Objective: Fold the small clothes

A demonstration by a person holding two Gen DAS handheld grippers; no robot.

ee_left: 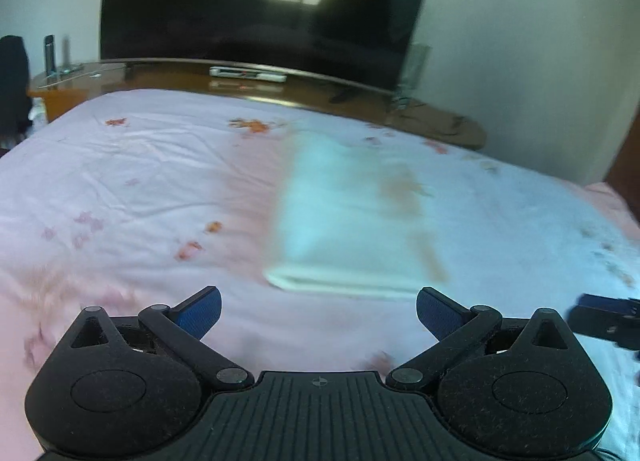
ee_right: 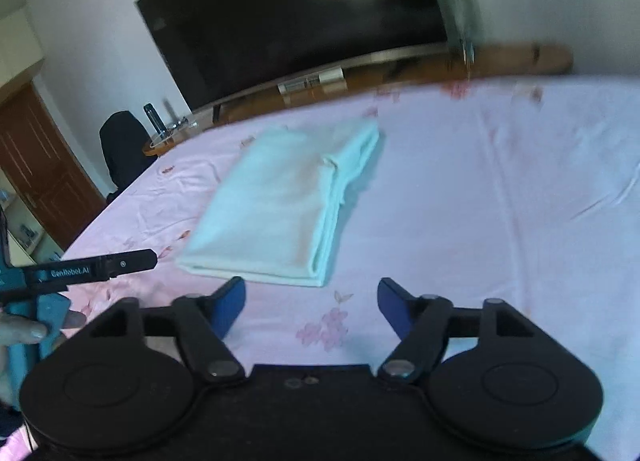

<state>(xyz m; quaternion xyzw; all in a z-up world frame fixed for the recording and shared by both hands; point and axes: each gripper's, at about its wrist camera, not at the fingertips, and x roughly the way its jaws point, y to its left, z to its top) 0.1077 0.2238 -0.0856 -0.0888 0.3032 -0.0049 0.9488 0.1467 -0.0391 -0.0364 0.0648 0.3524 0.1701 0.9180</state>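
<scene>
2 grippers hang above a bed, and neither one touches anything. The left gripper (ee_left: 319, 311) has its blue-padded fingers (ee_left: 200, 311) spread wide with nothing between them. The right gripper (ee_right: 311, 307) is spread wide too, its blue pads (ee_right: 230, 307) apart over bare sheet.

1 pale mint garment (ee_right: 280, 205) lies folded into a long rectangle on the pink flowered bedsheet (ee_right: 480, 221), flat and stacked in layers. In the right wrist view its near folded edge sits just ahead of the fingertips, a little left of the gap between them, and a looser flap shows at its far right corner. In the left wrist view the garment (ee_left: 352, 213) is blurred and lies ahead, slightly right of center, its near edge close to the fingertips but apart from them.

Beyond the bed stands a large dark television (ee_left: 264, 9) on a wooden stand (ee_left: 440, 121). A dark chair (ee_right: 122, 149) and a brown door (ee_right: 44, 165) show at the left of the right wrist view.
</scene>
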